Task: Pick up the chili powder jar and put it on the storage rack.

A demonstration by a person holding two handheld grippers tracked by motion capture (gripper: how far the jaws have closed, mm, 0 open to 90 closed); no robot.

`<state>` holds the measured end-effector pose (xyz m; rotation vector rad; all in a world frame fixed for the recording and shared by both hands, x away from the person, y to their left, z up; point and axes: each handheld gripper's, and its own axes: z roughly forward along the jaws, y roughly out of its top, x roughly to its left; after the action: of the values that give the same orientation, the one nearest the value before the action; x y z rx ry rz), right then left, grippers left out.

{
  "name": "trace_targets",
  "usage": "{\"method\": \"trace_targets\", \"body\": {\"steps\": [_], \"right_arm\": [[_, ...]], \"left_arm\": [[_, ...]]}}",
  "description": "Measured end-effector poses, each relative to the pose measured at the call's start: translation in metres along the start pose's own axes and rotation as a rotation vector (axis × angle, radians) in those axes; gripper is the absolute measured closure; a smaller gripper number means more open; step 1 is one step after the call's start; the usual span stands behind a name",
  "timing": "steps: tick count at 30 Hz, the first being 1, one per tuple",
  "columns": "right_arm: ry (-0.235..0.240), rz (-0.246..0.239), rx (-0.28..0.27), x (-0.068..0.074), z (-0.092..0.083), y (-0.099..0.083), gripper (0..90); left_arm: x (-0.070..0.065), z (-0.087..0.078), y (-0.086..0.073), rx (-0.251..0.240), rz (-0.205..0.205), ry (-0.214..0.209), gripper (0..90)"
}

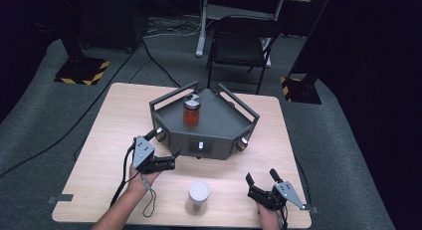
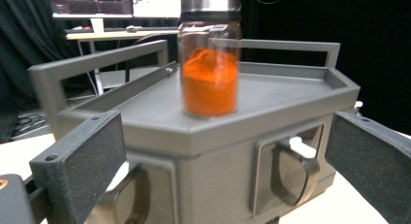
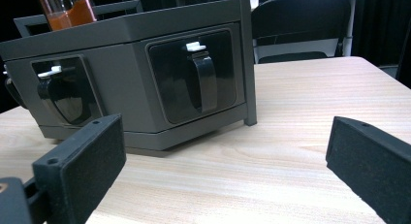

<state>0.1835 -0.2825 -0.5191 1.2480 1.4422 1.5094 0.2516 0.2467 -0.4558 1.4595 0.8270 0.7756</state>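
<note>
Unlabelled jar [image 1: 191,109] of orange powder on grey stand [image 1: 219,121].

**Camera positions, three views**

High view: fixed above the near edge of the table [image 1: 117,120], angled forward and down. Takes in the whole tabletop, the floor past it, a folding chair [image 1: 240,43] at the far side. Farthest of the three.

Left gripper view: low, just off the grey stand [image 2: 218,132], looking slightly up across its top deck at the jar of orange powder [image 2: 210,64]. Very close; a desk with a monitor [image 2: 89,2] behind.

Right gripper view: near tabletop height, set farther back, facing the stand's [image 3: 145,73] front panels, chair beyond.

Shared: all three hold the stand and the jar [image 1: 191,109]; high and right views share the chair
</note>
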Motion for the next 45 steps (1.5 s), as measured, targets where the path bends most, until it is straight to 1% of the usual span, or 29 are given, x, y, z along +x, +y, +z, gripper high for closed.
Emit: {"method": "trace_targets", "body": {"steps": [1,2,4,5,6,7,9,10,12,14,16,18,20,21,22,24,26,31,38,45], "right_arm": [[0.0,-0.001,0.0,0.0,0.0,0.0,0.0],[0.0,-0.001,0.0,0.0,0.0,0.0,0.0],[0.001,0.0,0.0,0.0,0.0,0.0,0.0],[0.0,0.002,0.0,0.0,0.0,0.0,0.0],[0.0,0.003,0.0,0.0,0.0,0.0,0.0],[0.0,0.003,0.0,0.0,0.0,0.0,0.0],[0.001,0.002,0.0,0.0,0.0,0.0,0.0],[0.002,-0.001,-0.001,0.0,0.0,0.0,0.0],[0.002,-0.003,-0.001,0.0,0.0,0.0,0.0],[0.002,-0.006,-0.001,0.0,0.0,0.0,0.0],[0.003,-0.008,0.001,0.0,0.0,0.0,0.0],[0.003,-0.007,0.001,0.0,0.0,0.0,0.0],[0.003,-0.009,0.001,0.0,0.0,0.0,0.0],[0.002,-0.011,0.0,0.001,0.0,0.0,0.0],[0.003,-0.011,0.001,0.001,0.0,0.0,0.0],[0.004,-0.008,0.0,0.0,0.0,0.0,0.0],[0.006,-0.008,0.004,0.0,0.0,0.001,0.0],[0.005,-0.018,0.001,0.001,0.0,0.0,0.0],[0.001,-0.017,0.0,0.001,0.0,0.0,0.0],[-0.002,-0.018,-0.001,0.002,0.0,0.0,0.0]], "left_arm": [[0.001,-0.004,-0.005,-0.01,-0.007,-0.001,0.8],[0.001,-0.004,-0.005,-0.01,-0.007,-0.001,1.0],[0.002,-0.011,-0.013,-0.008,-0.009,0.007,0.9],[0.004,-0.018,-0.023,-0.014,-0.02,0.011,0.9],[0.004,-0.022,-0.028,-0.012,-0.021,0.018,0.9],[0.004,-0.022,-0.028,-0.012,-0.021,0.018,0.9],[0.004,-0.026,-0.034,0.002,-0.021,0.027,0.8],[0.005,-0.029,-0.04,0.007,-0.017,0.031,0.9],[0.005,-0.031,-0.042,0.016,-0.009,0.038,0.8],[0.007,-0.033,-0.046,0.015,-0.023,0.042,0.8],[0.008,-0.035,-0.048,0.012,-0.022,0.043,0.8],[0.008,-0.037,-0.052,0.018,-0.012,0.049,0.8],[0.009,-0.038,-0.054,0.041,-0.012,0.054,0.9],[0.01,-0.038,-0.057,0.043,-0.016,0.055,0.9],[0.011,-0.039,-0.057,0.05,-0.034,0.056,0.9],[0.011,-0.041,-0.059,0.028,-0.042,0.059,0.8],[0.011,-0.041,-0.059,0.041,-0.043,0.059,0.9],[0.01,-0.041,-0.059,0.036,-0.041,0.063,0.8],[0.01,-0.04,-0.059,0.04,-0.043,0.068,0.8],[0.011,-0.042,-0.06,0.032,-0.062,0.078,0.7]]}}
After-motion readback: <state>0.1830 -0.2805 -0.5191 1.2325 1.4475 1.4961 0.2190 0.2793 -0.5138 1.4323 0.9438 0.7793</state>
